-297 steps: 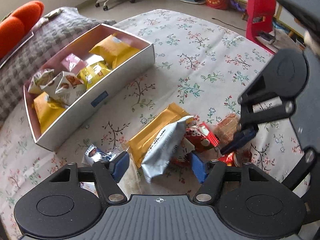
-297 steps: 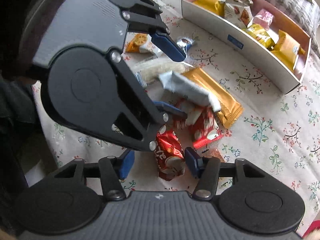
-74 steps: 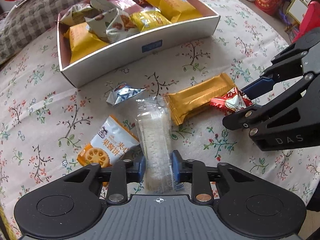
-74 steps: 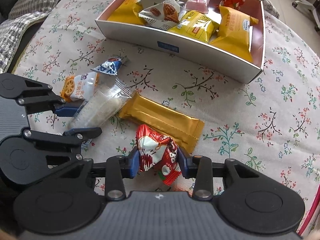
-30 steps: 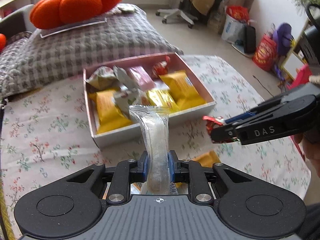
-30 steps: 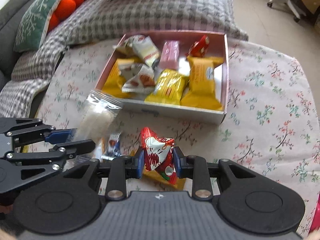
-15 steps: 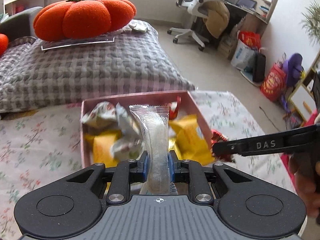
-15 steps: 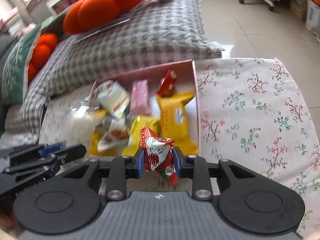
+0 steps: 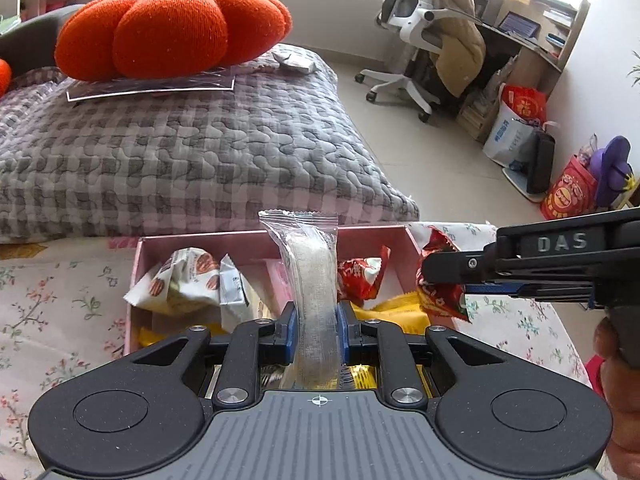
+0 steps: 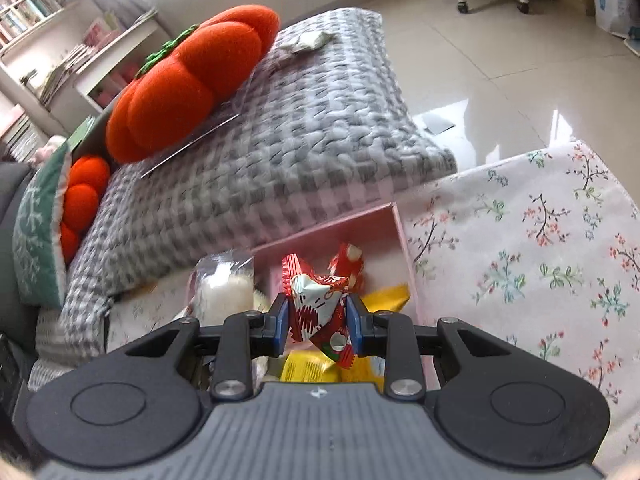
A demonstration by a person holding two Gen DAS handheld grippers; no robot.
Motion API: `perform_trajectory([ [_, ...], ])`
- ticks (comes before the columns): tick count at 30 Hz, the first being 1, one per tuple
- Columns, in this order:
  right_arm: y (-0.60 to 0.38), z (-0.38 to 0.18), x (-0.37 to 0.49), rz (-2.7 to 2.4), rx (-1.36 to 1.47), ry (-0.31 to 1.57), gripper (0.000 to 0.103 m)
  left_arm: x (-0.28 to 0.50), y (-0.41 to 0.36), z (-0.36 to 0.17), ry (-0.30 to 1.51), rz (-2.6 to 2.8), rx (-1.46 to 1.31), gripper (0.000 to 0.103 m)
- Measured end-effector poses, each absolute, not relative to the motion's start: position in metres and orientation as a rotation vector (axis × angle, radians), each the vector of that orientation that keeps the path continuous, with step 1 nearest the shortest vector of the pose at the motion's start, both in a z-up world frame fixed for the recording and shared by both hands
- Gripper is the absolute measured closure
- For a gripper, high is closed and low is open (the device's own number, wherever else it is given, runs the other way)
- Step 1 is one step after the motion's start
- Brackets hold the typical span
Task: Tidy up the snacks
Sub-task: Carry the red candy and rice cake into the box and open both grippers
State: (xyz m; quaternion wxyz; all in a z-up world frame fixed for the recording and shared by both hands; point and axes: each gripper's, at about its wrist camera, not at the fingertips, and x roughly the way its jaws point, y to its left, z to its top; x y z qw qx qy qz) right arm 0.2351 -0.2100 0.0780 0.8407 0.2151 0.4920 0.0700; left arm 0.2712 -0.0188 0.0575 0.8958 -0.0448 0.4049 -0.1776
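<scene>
The left tongs [image 9: 318, 330] pinch a clear packet of pale wafers [image 9: 314, 280], holding it upright over the pink box [image 9: 138, 264]. The right tongs [image 10: 314, 320] pinch a red and white candy wrapper [image 10: 320, 300] above the box's right end; in the left view that wrapper [image 9: 438, 292] hangs just at the box's right wall. Inside the box lie a white nut-print packet [image 9: 180, 284], a second red wrapper [image 9: 362, 278] and yellow packets [image 9: 400, 314]. The box sits on a table with a floral cloth [image 10: 540, 240]. Behind it lies a grey checked cushion [image 9: 180, 160] carrying an orange pumpkin pillow [image 9: 172, 32].
</scene>
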Motion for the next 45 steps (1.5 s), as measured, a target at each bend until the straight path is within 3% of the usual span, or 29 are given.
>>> perform_trajectory([
  [15, -0.223, 0.051, 0.26, 0.051, 0.497, 0.977, 0.075, 0.295, -0.033, 0.035, 0.842, -0.358, -0.111, 0.085],
  [27, -0.228, 0.069, 0.238, 0.049, 0.445, 0.955, 0.072, 0.257, -0.009, 0.082, 0.827, -0.332, -0.056, 0.082],
  [34, -0.208, 0.046, 0.253, 0.02, 0.393, 0.973, 0.086, 0.229, 0.003, 0.095, 0.841, -0.312, 0.01, 0.082],
  [39, -0.198, 0.032, 0.258, 0.011, 0.377, 1.006, 0.087, 0.229, 0.016, 0.09, 0.867, -0.284, -0.015, 0.082],
  [42, -0.204, 0.05, 0.251, 0.041, 0.407, 0.995, 0.083, 0.225, 0.021, 0.088, 0.887, -0.283, -0.041, 0.081],
  [45, -0.207, 0.074, 0.235, 0.044, 0.366, 0.981, 0.075, 0.213, 0.023, 0.09, 0.894, -0.285, -0.032, 0.071],
])
